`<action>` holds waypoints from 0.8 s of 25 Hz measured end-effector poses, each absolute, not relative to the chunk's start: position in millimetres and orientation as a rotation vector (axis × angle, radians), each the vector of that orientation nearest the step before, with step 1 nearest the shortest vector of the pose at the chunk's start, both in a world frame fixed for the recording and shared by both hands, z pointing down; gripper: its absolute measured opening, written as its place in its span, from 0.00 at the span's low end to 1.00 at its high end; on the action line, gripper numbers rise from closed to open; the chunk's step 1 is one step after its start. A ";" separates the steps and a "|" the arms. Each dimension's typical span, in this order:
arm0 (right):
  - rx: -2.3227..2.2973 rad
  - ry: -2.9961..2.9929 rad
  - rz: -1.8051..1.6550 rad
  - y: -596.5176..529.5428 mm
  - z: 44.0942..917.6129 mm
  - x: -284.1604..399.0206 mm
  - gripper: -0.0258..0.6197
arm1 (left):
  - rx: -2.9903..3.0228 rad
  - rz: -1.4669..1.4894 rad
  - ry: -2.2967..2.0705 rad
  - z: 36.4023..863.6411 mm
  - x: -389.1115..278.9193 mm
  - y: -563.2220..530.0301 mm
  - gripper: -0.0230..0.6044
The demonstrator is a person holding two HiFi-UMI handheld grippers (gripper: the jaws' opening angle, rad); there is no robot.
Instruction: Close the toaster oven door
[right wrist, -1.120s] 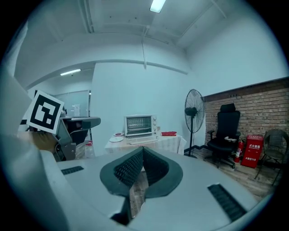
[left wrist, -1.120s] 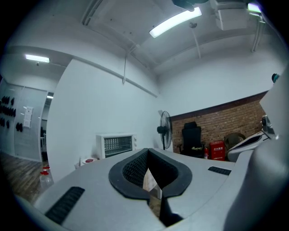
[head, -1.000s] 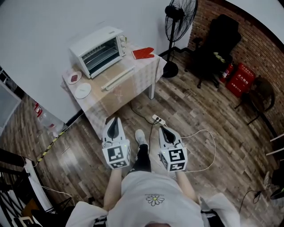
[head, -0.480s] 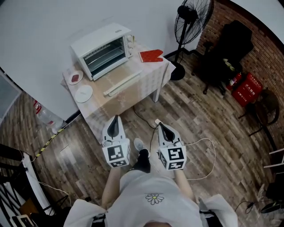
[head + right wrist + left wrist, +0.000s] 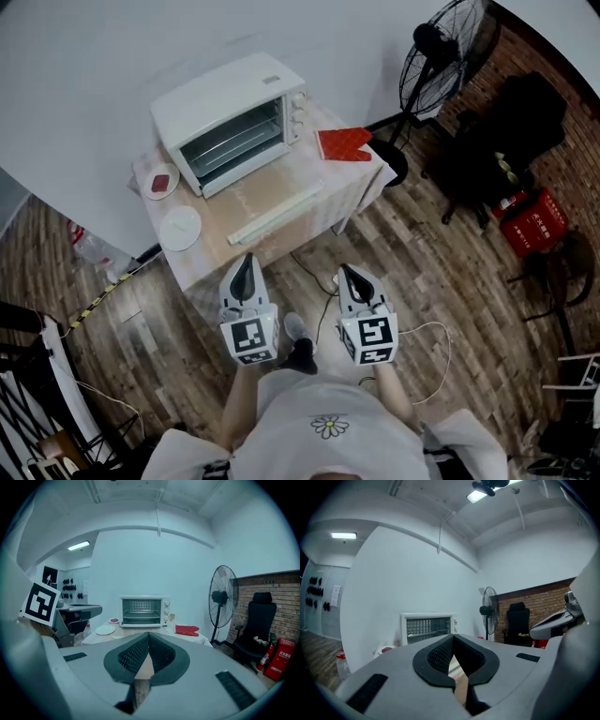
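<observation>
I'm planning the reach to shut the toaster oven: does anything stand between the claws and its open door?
Nothing visible does. The open door faces the left claw and right claw directly; the white plate lies off to its left, the red mitt to its right.

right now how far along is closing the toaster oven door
Done: nothing yet. The toaster oven sits on the table with its door folded down flat, so the inside shows.
In hand: nothing. The left tool and right tool are shut, empty and short of the table.
Left: reach the handle and swing the door up shut.
</observation>
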State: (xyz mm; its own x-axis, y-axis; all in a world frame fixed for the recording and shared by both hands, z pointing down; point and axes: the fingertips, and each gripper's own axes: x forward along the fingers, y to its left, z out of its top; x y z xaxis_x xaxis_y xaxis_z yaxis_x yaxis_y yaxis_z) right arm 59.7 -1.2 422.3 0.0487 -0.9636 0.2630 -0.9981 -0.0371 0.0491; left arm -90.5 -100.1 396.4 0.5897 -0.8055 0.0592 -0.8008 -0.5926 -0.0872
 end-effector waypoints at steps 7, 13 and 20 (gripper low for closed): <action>1.956 -2.104 0.211 -98.2 423.5 69.2 0.06 | -2.710 -0.176 1.550 410.5 -95.0 -177.7 0.06; 1.979 -2.141 0.227 -149.8 428.7 85.2 0.06 | -2.653 -0.175 1.594 407.1 -95.5 -213.5 0.06; 1.915 -2.245 0.115 -178.0 410.1 94.7 0.06 | -2.554 -0.165 1.696 394.0 -88.4 -210.8 0.06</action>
